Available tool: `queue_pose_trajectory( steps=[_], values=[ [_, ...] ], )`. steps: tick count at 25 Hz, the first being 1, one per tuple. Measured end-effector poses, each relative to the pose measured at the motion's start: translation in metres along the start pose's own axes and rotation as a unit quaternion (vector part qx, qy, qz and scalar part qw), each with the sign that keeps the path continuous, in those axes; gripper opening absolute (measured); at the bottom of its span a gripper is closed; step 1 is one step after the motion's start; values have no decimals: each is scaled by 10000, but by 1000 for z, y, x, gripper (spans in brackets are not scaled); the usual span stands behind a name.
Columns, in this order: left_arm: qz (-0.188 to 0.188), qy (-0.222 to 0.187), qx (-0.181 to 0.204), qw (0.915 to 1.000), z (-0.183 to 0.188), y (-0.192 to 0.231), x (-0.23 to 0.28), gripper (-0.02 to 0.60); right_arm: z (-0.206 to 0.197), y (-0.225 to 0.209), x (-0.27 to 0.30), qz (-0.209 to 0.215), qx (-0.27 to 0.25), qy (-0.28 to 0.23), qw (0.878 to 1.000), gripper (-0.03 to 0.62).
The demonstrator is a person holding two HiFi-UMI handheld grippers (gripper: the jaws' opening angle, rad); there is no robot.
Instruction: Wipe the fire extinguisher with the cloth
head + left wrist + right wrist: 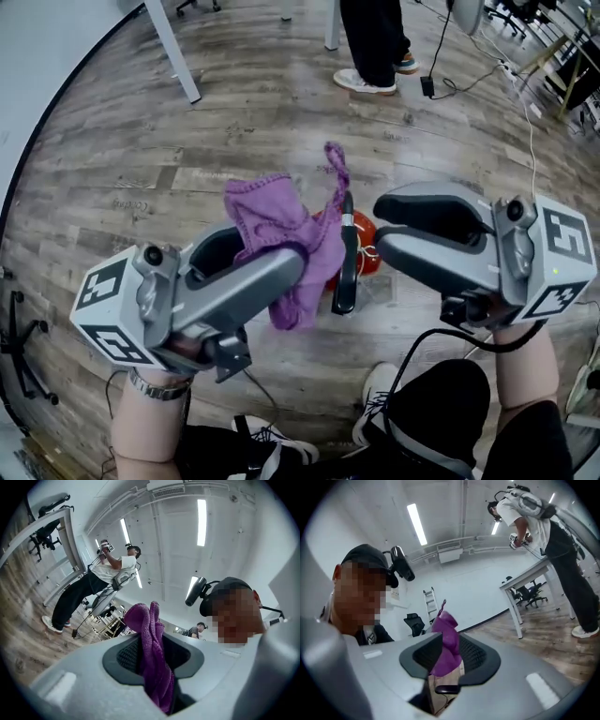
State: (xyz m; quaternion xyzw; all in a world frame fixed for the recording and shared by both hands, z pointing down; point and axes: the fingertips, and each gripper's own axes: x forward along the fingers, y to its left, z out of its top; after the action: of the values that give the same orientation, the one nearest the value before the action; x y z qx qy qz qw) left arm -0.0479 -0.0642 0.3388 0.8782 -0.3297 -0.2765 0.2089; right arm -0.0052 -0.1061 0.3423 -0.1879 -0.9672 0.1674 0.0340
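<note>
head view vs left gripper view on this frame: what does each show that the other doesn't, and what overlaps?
Head view only: the red fire extinguisher on the wooden floor, and the right gripper, jaws apart with nothing pressed between them. Left gripper view only: the ceiling lights and the head camera worn by the person holding the grippers. Both: the purple cloth pinched in the left gripper.

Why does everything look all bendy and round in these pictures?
Head view: a wide lens curves the planks of the floor. Left gripper view: a round picture with dark corners, and the ceiling light glares white. Right gripper view: the same rounding, so the table leans; the squares hide a face.
</note>
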Motion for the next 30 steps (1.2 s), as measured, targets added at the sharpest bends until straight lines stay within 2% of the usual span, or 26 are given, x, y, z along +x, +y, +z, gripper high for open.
queue_pose_trajectory(
  steps=[5,10,12,16,19,22,23,25,28,30],
  values=[
    [-173,-15,-175,9997,20,1,21,109,-7,8,20,179,183,312,9992,162],
    [-234,144,-29,9996,14,1,29,110,-21,13,39,461,334,436,9974,222],
    [-223,256,81,9994,9,1,28,110,-24,15,46,547,280,461,9970,211],
    [-181,228,224,9993,14,4,21,112,-24,13,48,506,177,521,9972,119],
    [-107,148,368,9992,22,8,12,117,-18,5,35,330,166,559,9978,104],
    [-13,122,391,9992,29,14,1,108,1,-24,3,65,277,530,9982,100],
    [-20,207,435,9988,27,14,0,87,5,-35,-8,-8,261,580,9980,100],
    [-67,480,632,9968,20,11,0,-3,2,-57,-28,-98,138,834,9964,100],
    [-100,976,969,9905,3,9,6,-3,-24,-90,-50,-157,61,1499,9886,100],
    [-60,1457,1134,9828,-16,11,10,-3,-47,-111,-59,-61,214,1924,9811,100]
  ],
)
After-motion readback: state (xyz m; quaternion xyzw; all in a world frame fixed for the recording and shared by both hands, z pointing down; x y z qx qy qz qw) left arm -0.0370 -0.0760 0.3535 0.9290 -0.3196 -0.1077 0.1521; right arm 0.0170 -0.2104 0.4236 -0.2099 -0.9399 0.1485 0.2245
